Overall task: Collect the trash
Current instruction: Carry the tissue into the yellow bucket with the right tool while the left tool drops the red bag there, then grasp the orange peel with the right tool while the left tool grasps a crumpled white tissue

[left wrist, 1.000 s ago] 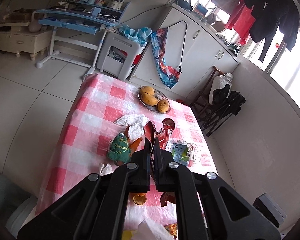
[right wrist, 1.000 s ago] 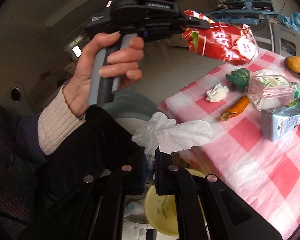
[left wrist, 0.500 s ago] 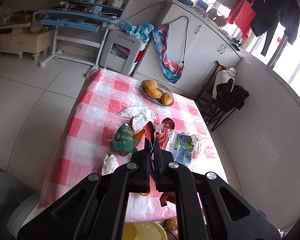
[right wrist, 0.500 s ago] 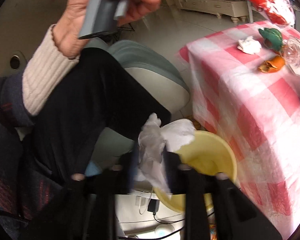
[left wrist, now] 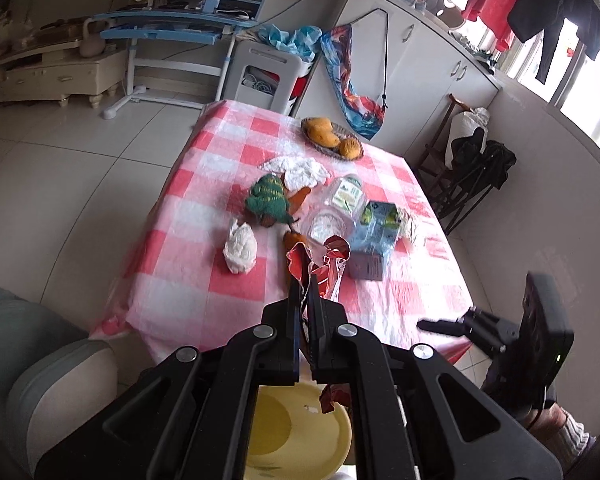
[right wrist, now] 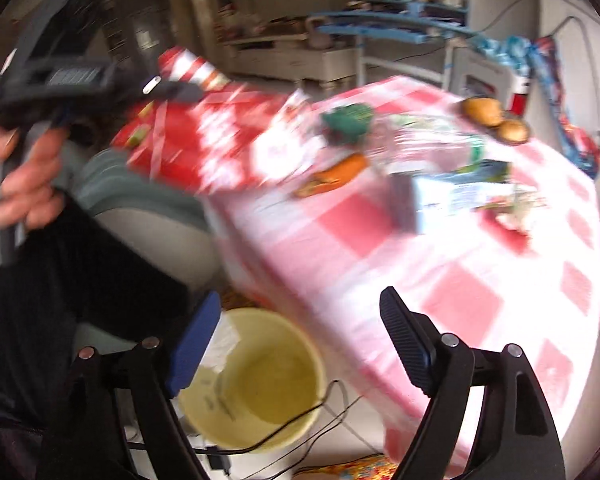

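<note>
Trash: a red snack bag (left wrist: 327,265), print unreadable, is pinched by the left hand-held gripper (left wrist: 309,300) above the yellow bin (left wrist: 300,432). At 3 o'clock, the right hand-held gripper (right wrist: 296,320) has just spread, empty, over the bin; desk (left wrist: 204,268) litter remains.

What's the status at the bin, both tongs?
Left tongs shut on red snack wrapper, above yellow bin. Right tongs have just been opening, nothing between them, over the bin. Nothing blocking the bin mouth.
</note>
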Motion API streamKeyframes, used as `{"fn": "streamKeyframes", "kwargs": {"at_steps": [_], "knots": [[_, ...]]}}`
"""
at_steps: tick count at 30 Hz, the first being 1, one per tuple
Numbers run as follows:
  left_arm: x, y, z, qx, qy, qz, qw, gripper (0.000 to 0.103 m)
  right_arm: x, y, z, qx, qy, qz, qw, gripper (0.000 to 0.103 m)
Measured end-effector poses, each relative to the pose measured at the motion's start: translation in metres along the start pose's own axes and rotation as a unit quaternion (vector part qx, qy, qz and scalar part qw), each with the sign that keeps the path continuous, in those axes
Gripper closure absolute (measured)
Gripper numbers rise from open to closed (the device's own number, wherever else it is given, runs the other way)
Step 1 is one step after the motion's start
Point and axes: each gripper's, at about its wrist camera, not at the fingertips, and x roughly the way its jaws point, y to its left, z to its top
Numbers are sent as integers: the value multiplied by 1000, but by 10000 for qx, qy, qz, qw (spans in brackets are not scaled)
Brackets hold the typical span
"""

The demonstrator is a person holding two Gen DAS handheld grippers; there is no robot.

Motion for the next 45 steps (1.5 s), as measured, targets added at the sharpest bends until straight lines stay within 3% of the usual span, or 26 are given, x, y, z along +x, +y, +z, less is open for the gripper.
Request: {"fn": "streamKeyframes", "kwargs": {"at_steps": [8, 12, 16, 19, 26, 29, 33, 45], "knots": [[10, -35, -64, 382, 836, 320, 9953, 99, -20, -26, 2, 352, -359, -748, 9959, 15], [26, -40, -98, 484, 1565, 524, 9851, 98, -38, -31, -4, 464, -485, -893, 9937, 15], [29, -34, -113, 379, 1890, 615, 9793, 82, -44, -31, -8, 445, -521, -968, 9929, 15], [18, -32, -108, 309, 1662, 670, 9833, 65, -44, -28, -7, 370, -527, -1003, 9929, 14], [-13, -35, -76, 253, 662, 838, 9940, 48, -45, -27, -7, 338, -590, -1058, 9921, 14], [-22, -30, -65, 120, 335, 889, 9954, 47, -45, -27, -7, 346, -607, -1059, 9919, 14], [-22, -19, -56, -48, 210, 969, 9951, 46, -46, -25, -6, 328, -645, -1007, 9923, 14], [8, 7, -8, -212, -15, 1164, 9930, 46, -17, 3, 12, 182, -569, -229, 9979, 14]]}}
